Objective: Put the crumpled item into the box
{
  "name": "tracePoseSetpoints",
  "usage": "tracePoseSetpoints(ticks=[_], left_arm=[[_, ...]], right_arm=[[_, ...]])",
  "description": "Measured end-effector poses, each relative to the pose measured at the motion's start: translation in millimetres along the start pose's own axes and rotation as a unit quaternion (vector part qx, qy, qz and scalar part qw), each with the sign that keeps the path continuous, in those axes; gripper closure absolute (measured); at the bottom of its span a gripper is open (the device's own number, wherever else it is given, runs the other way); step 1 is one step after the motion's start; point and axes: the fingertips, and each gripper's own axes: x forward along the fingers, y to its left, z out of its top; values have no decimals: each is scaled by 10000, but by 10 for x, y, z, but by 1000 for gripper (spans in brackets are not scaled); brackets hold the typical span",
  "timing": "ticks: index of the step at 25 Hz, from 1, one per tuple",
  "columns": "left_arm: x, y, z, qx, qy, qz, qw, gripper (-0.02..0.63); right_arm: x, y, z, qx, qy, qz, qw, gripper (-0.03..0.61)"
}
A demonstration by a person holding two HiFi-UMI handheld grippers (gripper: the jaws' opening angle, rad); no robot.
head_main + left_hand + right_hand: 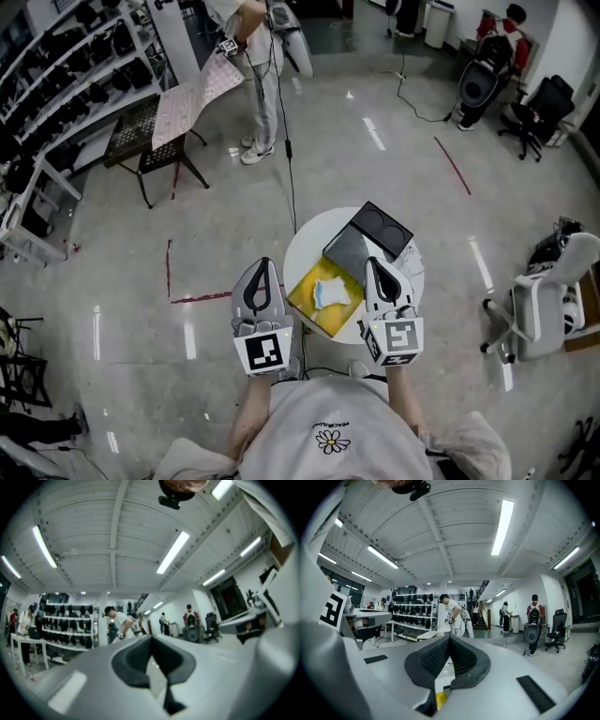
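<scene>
Both grippers are held up in front of the person, over the near edge of a small round white table (314, 236).

Left gripper (263, 269): fingers shut, the dark ribbed pads (133, 660) meet in a line w/ nothing between them. It sits off the table's left edge, fingers aimed fwd and up, so its own view gets mostly ceiling and room.

Right gripper (374, 268): same story, pads (431, 660) pressed tight together, nothing caught in them. A sliver of yellow shows just below the closed fingers in its view.

The crumpled item (331, 293), a white and pale-blue wad, lies inside the open yellow box (305, 295). Seen from above, that's between the two sets of fingers, nearer the right ones and just left of them. Neither gripper touches it.

Beyond the right fingers, further back on the table, there's a dark grey flat lid (347, 251) touching the box's far side, and behind that a black tray (382, 228) w/ two round recesses.

Far past the left fingers a person (258, 75) stands by a slanted table. An office chair (539, 305) is well off to the right.
</scene>
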Motion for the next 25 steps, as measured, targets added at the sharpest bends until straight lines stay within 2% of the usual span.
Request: tracePoseSetpoints(ticks=[10,25], left_arm=[[36,-149,63,-67,-127,-257,9996,614],[84,-184,169,-50,-263,-289,9992,614]], right_arm=[[-61,30,46,-93,-27,-56,9999,578],[-67,-61,195,-235,-193,-116,9995,578]])
